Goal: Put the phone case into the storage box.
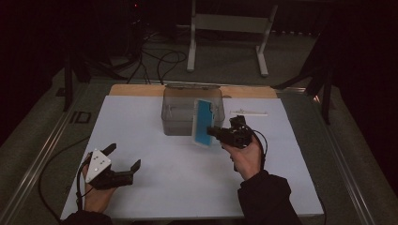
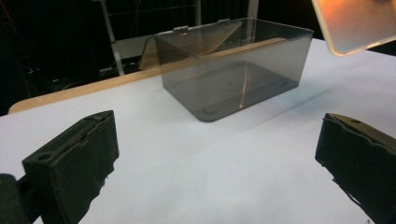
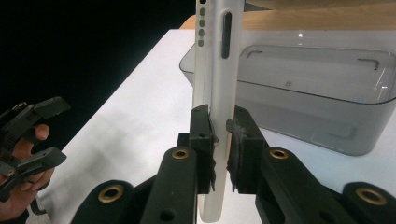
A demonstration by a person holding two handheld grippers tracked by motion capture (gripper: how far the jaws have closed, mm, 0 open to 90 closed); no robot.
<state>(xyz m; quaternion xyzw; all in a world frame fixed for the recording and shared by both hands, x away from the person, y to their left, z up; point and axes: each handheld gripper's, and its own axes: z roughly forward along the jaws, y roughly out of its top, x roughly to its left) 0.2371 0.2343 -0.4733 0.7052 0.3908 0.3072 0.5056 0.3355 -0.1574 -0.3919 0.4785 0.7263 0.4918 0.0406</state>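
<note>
- Right gripper (image 1: 212,131) clamps the phone (image 1: 203,123) edge-on, upright, ready to drop into the box (image 1: 178,124) at its 11 o'clock.
- Left gripper (image 1: 123,157) gapes empty, clear at 7 o'clock.

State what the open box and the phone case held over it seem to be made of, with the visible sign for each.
Box: likely rigid smoked plastic, glossy; the table shows through its walls.
Phone case: probably soft frosted plastic or silicone, matt and milky, with moulded button and port cut-outs; its face looks blue from above. The right gripper clamps it.

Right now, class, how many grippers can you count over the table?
2: the left gripper open at the near left; the right gripper shut on a phone case beside the clear box.
</note>
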